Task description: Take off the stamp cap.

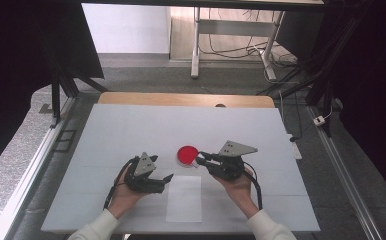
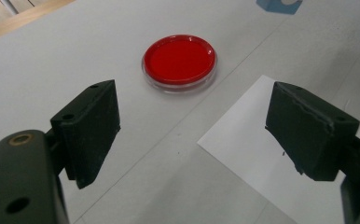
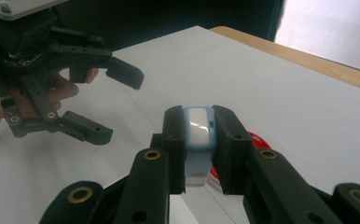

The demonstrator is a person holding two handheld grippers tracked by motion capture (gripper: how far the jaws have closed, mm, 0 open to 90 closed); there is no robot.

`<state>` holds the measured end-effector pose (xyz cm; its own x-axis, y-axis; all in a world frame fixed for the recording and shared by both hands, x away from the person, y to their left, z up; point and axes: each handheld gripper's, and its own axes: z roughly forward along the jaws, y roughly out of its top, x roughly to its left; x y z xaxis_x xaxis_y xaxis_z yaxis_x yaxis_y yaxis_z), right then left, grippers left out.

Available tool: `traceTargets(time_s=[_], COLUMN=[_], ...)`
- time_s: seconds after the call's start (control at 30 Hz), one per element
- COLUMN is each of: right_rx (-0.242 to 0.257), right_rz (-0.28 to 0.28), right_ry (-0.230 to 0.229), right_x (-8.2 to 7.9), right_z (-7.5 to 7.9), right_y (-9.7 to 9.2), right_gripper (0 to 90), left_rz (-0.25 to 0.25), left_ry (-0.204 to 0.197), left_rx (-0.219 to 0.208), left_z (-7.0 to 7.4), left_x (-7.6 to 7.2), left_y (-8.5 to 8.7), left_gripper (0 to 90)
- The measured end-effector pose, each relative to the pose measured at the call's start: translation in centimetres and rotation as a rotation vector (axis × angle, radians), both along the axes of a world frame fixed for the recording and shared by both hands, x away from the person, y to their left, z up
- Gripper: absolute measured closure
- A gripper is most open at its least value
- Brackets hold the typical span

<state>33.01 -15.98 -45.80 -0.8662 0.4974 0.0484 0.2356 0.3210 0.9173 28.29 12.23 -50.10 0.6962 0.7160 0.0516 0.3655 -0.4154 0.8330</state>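
risk of slip: right gripper (image 3: pixel 199 154) clamped on small blue-and-white block (image 3: pixel 198 128), just above red dish (image 1: pixel 187 155) beside white sheet (image 1: pixel 184 198). left gripper (image 2: pixel 192 135) gaping wide, empty. could drop through loosened pinch, or knock dish.

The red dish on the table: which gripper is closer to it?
Right. The right gripper reaches the red dish edge, holding a small blue block; the left gripper hangs off toward the person, apart.

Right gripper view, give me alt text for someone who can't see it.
The right tool is shut on a small light-blue and white block above a white table. A red dish peeks out behind it, and the left tool hangs open at the upper left.
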Motion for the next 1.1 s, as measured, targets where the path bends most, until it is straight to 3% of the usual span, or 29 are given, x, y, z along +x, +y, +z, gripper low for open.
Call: traceTargets(time_s=[1.1], right_rx=[0.024], right_rz=[-0.014], right_ry=[0.007], right_x=[0.0], right_z=[0.1], right_y=[-0.1], right_gripper=[74.8], left_rz=[-0.071], left_ry=[0.000], left_rx=[0.017], left_z=[0.4], left_x=[1.3], left_y=[-4.0], left_gripper=[18.0])
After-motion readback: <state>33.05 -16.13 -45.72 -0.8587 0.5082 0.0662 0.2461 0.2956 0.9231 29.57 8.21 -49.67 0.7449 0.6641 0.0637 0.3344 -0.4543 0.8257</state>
